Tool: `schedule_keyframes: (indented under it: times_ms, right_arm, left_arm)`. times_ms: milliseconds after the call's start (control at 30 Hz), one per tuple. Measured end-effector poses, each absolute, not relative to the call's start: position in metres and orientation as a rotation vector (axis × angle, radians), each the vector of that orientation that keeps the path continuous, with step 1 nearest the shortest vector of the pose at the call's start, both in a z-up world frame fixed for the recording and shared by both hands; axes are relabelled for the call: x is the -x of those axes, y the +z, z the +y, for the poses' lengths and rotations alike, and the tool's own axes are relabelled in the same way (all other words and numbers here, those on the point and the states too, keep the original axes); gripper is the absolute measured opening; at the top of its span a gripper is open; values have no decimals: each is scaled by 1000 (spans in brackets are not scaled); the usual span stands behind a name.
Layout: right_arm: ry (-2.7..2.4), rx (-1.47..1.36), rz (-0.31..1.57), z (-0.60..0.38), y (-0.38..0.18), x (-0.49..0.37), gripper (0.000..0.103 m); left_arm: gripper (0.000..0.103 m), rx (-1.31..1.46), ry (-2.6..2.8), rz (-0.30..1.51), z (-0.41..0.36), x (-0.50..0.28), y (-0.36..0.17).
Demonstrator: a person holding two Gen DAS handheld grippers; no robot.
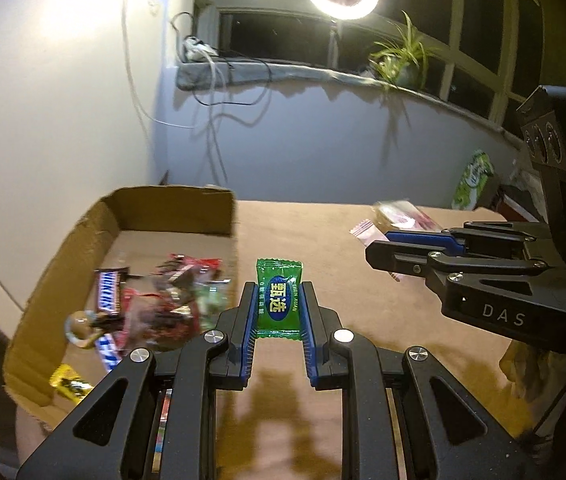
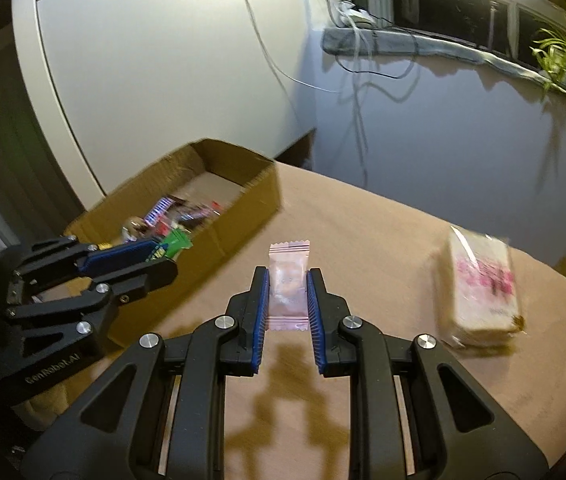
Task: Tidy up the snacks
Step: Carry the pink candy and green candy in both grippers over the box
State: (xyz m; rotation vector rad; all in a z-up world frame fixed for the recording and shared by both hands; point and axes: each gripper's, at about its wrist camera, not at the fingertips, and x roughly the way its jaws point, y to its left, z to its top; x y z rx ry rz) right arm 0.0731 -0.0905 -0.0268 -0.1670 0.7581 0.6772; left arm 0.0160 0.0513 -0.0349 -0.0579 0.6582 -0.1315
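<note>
Several wrapped snacks already lay in the cardboard box [image 1: 83, 248] at the left, while the left gripper [image 1: 279, 300] was clamped on a green candy [image 1: 279, 298] just beside the box and the right gripper [image 2: 287, 300] was clamped on a pink candy [image 2: 287, 284] above the table [image 2: 363, 240]. One larger pink-printed packet [image 2: 481, 284] still sat on the table at the right, so the sorting looked mostly done. Only the left wrist view showed a yellow wrapper [image 1: 69, 386] in the box's near corner, and only the right wrist view showed the packet whole.
</note>
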Motion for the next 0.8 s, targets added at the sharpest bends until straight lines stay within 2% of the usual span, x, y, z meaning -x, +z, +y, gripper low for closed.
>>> schedule_keyframes:
  times_ms: [800]
  right_arm:
    - [838, 191, 756, 20, -32, -58, 20]
  left_arm:
    - [18, 128, 44, 620, 140, -4, -38]
